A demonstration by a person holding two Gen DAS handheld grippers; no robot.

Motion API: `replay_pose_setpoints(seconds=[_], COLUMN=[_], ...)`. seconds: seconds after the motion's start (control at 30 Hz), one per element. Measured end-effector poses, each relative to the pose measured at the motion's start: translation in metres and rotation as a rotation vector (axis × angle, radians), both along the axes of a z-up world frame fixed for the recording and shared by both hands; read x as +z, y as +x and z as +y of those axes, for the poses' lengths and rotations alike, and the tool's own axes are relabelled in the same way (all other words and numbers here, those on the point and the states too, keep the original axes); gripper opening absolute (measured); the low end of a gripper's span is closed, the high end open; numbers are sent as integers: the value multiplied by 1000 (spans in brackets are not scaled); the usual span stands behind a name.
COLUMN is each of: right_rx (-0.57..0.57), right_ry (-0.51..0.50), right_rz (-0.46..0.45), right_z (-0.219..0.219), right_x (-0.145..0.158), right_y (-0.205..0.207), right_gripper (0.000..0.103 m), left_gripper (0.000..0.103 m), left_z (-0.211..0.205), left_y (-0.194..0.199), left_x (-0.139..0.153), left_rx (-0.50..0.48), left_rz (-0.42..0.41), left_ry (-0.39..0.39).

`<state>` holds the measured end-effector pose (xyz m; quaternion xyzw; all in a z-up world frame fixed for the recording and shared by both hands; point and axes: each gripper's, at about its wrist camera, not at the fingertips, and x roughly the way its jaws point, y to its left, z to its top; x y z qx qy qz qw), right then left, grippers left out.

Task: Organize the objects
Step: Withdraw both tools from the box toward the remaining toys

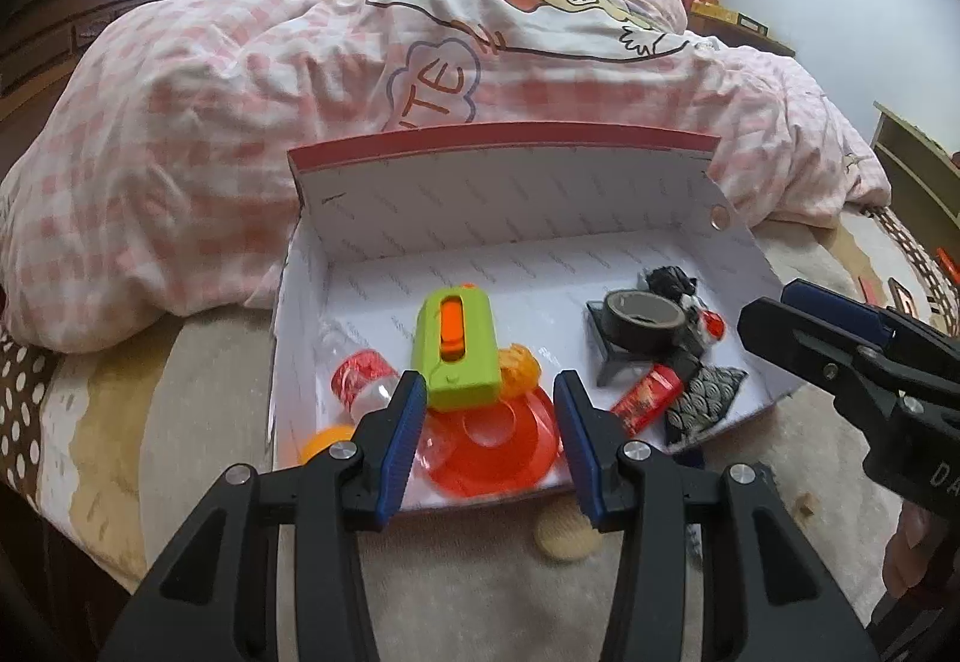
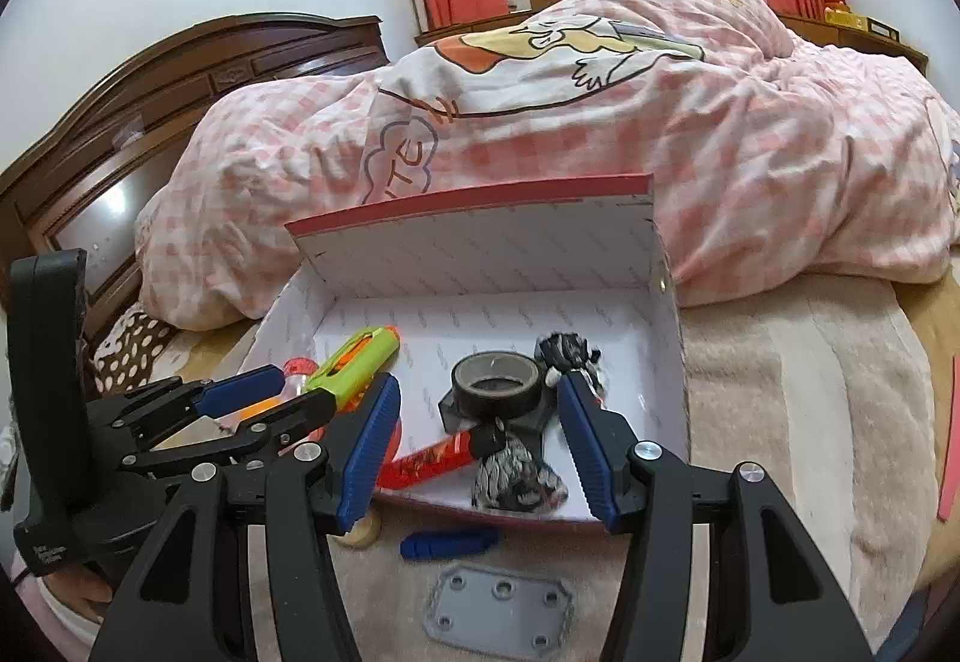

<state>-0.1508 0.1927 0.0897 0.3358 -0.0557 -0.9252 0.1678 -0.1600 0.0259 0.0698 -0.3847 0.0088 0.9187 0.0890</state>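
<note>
Above box's (image 1: 744, 254) near edge, left gripper (image 1: 486, 434) and right gripper (image 2: 480, 446) tilt downward, jaws apart, empty. Green toy gun (image 1: 459, 350) lies lengthwise, muzzle toward far wall.

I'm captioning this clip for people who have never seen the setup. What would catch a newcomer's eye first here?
Probably the open white box on the bed, its lid propped against a rumpled pink checked quilt. Inside, a lime-green toy with an orange slot lies over a clear orange disc on the left, with a black tape roll on the right. The left gripper and right gripper hang open and empty at the box's near edge.
</note>
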Motion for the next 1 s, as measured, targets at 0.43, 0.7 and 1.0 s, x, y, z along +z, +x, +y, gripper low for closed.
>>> replay_pose_setpoints(seconds=[0.43,0.7,1.0], right_rx=[-15,-24,-31], right_ry=[28,94,70], right_rz=[-24,-42,-92], right_z=[20,24,34], right_x=[-14,-32,-51], right_y=[46,66,64], right_gripper=[56,56,56], left_gripper=[44,44,44], left_z=[9,19,28], left_y=[48,50,42], left_x=[-8,-33,-53], left_rx=[-55,-68,-62], left_rz=[-21,-86,-117], left_ry=[28,8,-22])
